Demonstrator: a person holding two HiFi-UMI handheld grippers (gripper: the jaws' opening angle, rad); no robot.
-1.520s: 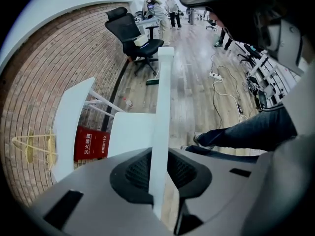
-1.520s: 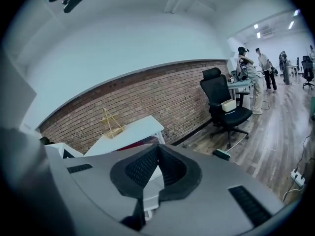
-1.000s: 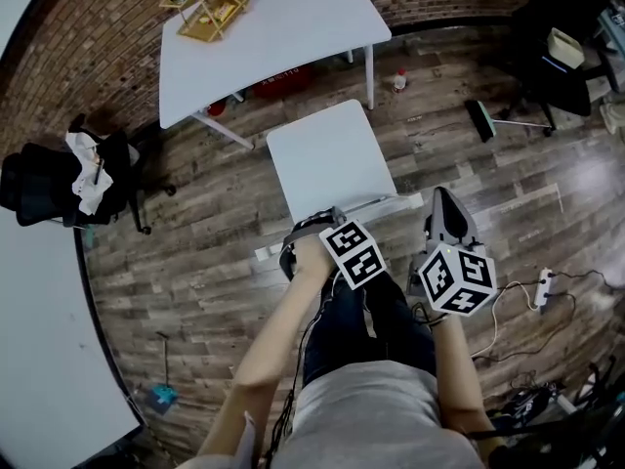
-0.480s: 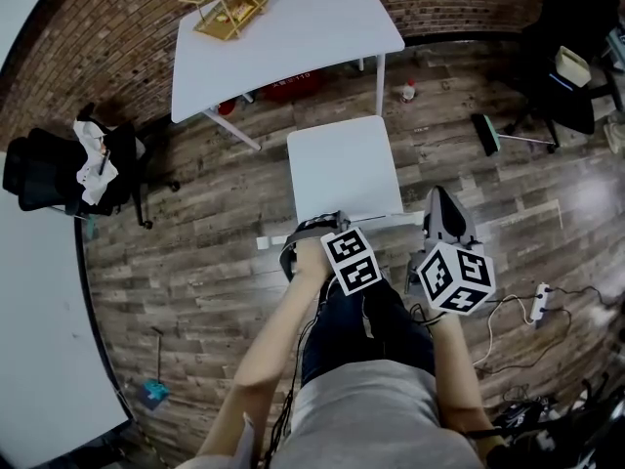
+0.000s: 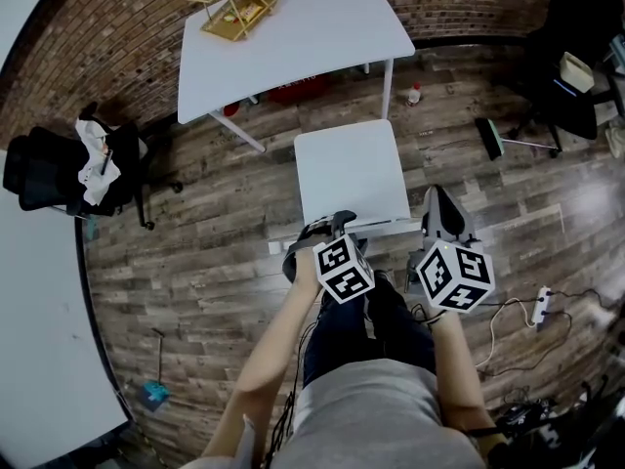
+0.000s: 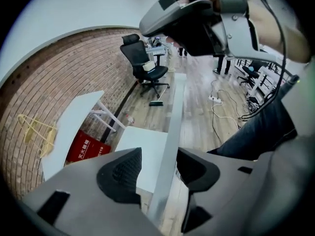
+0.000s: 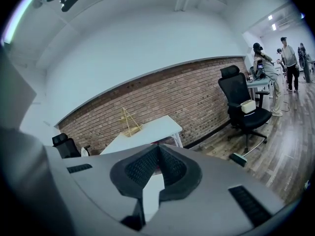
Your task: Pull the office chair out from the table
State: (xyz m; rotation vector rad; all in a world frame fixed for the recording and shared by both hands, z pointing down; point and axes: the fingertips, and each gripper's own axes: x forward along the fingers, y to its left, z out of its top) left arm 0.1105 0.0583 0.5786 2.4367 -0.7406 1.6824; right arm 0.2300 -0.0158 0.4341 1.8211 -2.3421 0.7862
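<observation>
Standing on plank floor, the chair clears the table. Around its backrest the left gripper just opened; right gripper closed, empty

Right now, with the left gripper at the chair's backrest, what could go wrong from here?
1. The left gripper has just been opening its jaws. The chair backrest stands between them, not pressed by either pad, so drawing the gripper away at an angle might snag the edge and jolt the chair.
2. A corded power strip lies on the floor to the person's right. A step back that way could catch on it.
</observation>
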